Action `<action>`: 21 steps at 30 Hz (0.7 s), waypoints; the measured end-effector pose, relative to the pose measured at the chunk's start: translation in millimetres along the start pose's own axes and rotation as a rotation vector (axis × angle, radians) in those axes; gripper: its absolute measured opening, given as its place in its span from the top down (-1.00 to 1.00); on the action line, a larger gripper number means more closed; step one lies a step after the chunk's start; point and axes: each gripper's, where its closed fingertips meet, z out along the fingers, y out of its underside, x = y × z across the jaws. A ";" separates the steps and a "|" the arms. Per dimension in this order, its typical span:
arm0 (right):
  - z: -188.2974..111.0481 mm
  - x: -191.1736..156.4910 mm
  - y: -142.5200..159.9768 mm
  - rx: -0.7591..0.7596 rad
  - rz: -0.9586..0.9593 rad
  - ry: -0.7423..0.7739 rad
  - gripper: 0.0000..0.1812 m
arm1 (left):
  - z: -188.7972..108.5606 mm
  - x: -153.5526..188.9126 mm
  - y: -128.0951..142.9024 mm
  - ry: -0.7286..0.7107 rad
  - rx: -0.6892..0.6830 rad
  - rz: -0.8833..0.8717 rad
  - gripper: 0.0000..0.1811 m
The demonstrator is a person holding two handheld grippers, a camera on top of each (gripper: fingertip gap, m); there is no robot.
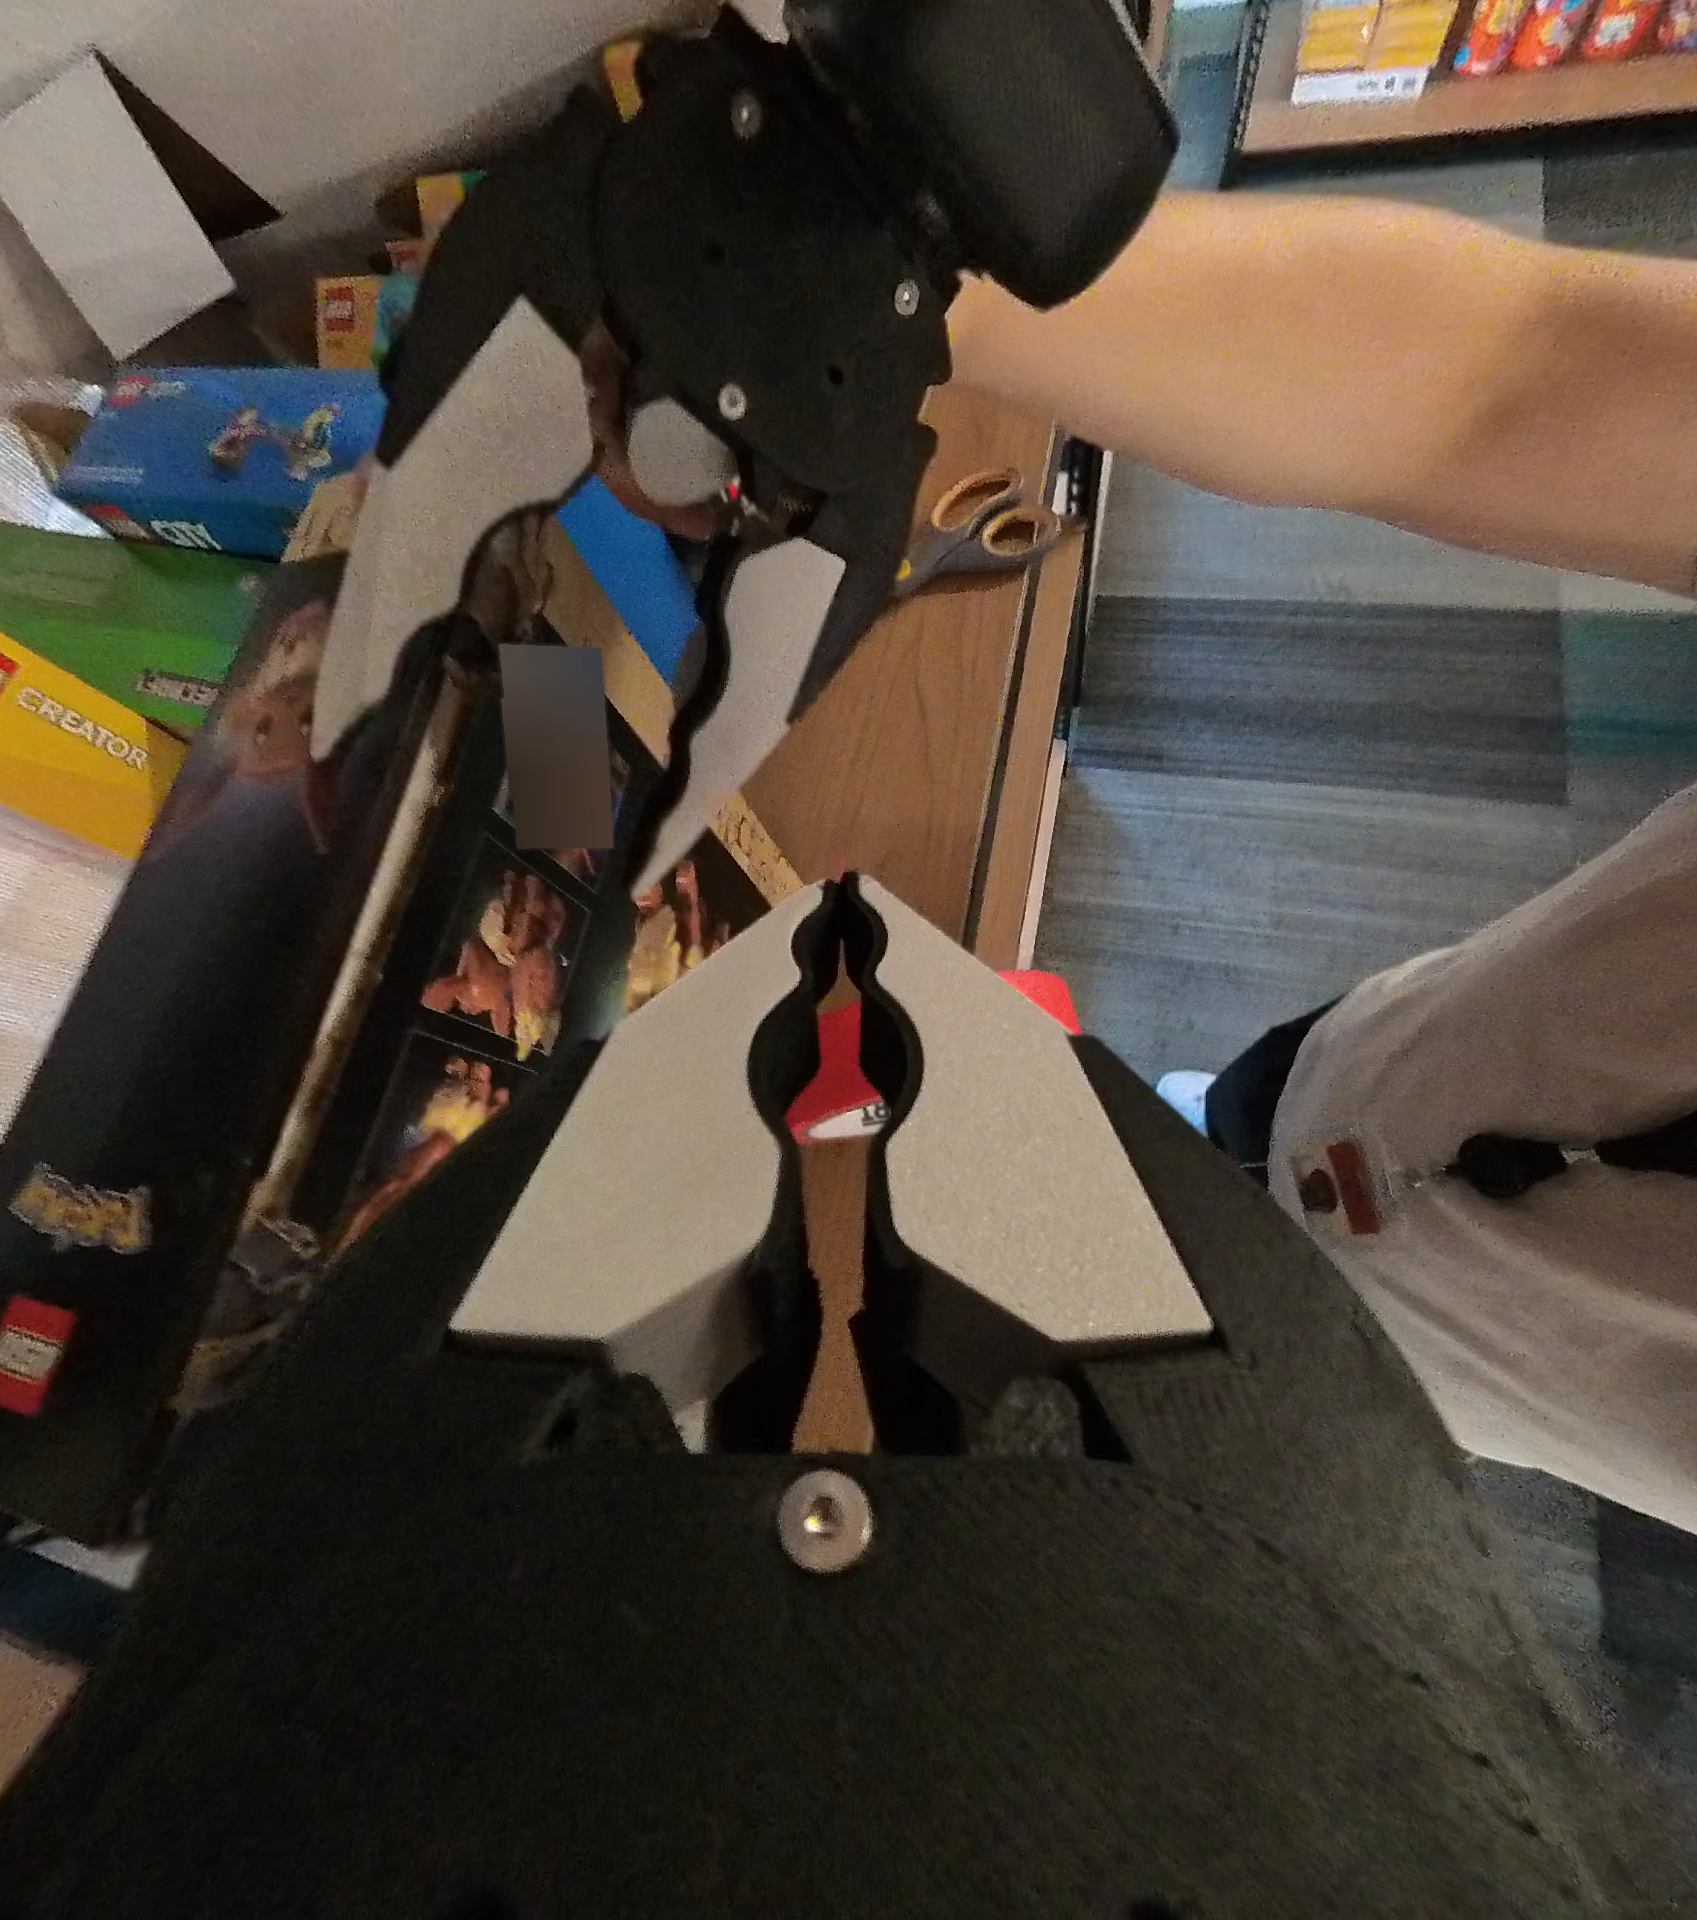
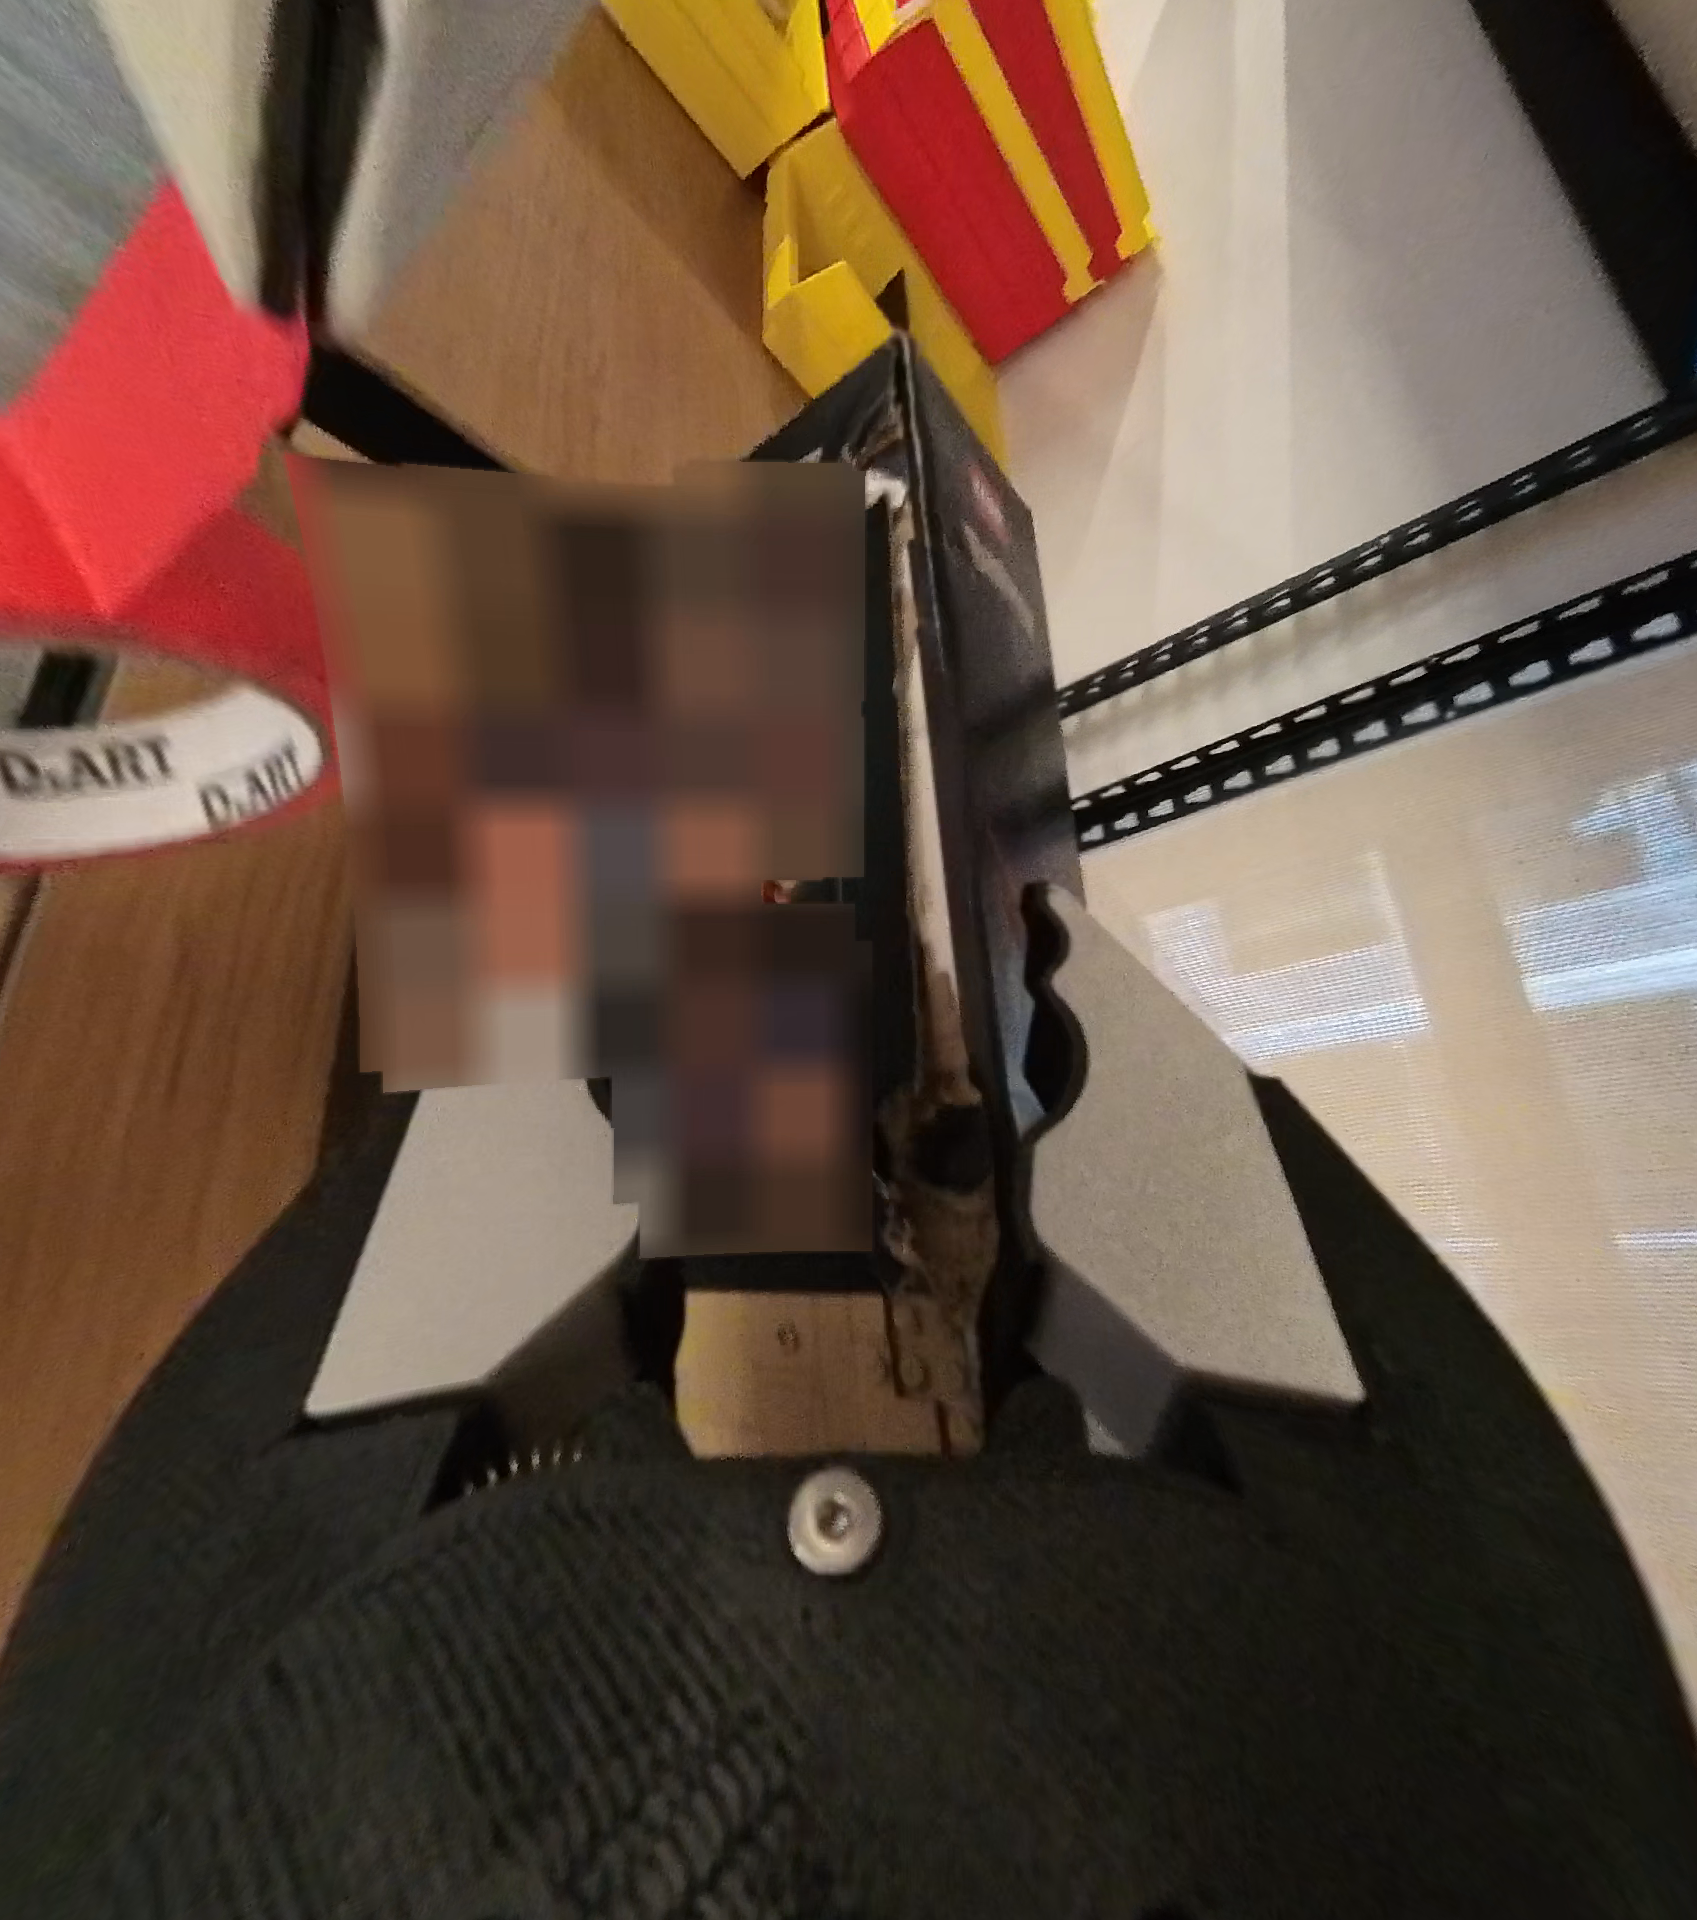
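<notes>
A big dark toy box [image 1: 200, 1039] stands on its edge on the wooden table [image 1: 906, 727]. My right gripper [image 1: 491, 810] comes down over the box's upper edge and is shut on it, one grey finger on each face. In the right wrist view the box [image 2: 979, 644] sits between the right gripper's [image 2: 771, 1039] fingers. My left gripper [image 1: 844, 888] is just right of the box, jaws closed to a narrow slit on a red tape roll [image 1: 828, 1086], which shows through the gap. The roll also shows at the left of the right wrist view [image 2: 117, 623].
A yellow-and-green toy box [image 1: 44, 707] and a blue one [image 1: 220, 457] lie behind the dark box. Scissors [image 1: 989, 520] lie near the table's edge. A person's arm [image 1: 1343, 343] reaches in. Yellow and red boxes [image 2: 958, 156] and a black metal rack [image 2: 1395, 644] stand beyond. My hands' fingertips stand some 10 cm from each other.
</notes>
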 end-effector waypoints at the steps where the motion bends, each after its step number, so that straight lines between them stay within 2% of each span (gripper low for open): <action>1: 2.1 0.4 -2.7 -0.005 0.022 0.014 0.21 | -0.4 -1.9 -1.4 0.005 -0.008 0.018 1.00; 8: -1.8 13.0 -4.0 -0.063 -0.036 0.142 0.22 | -4.9 -14.8 -5.2 0.016 -0.036 0.103 1.00; 12: -1.9 11.0 2.5 -0.120 -0.023 0.097 0.22 | -7.9 -24.9 -10.1 0.009 -0.032 0.123 1.00; 14: 0.5 -0.6 8.3 -0.155 0.000 0.032 0.32 | -8.0 -28.6 -13.1 0.011 -0.026 0.128 1.00; 21: 0.9 -3.1 5.7 -0.064 0.045 0.051 0.27 | -4.8 -37.9 -24.1 0.005 0.001 0.150 1.00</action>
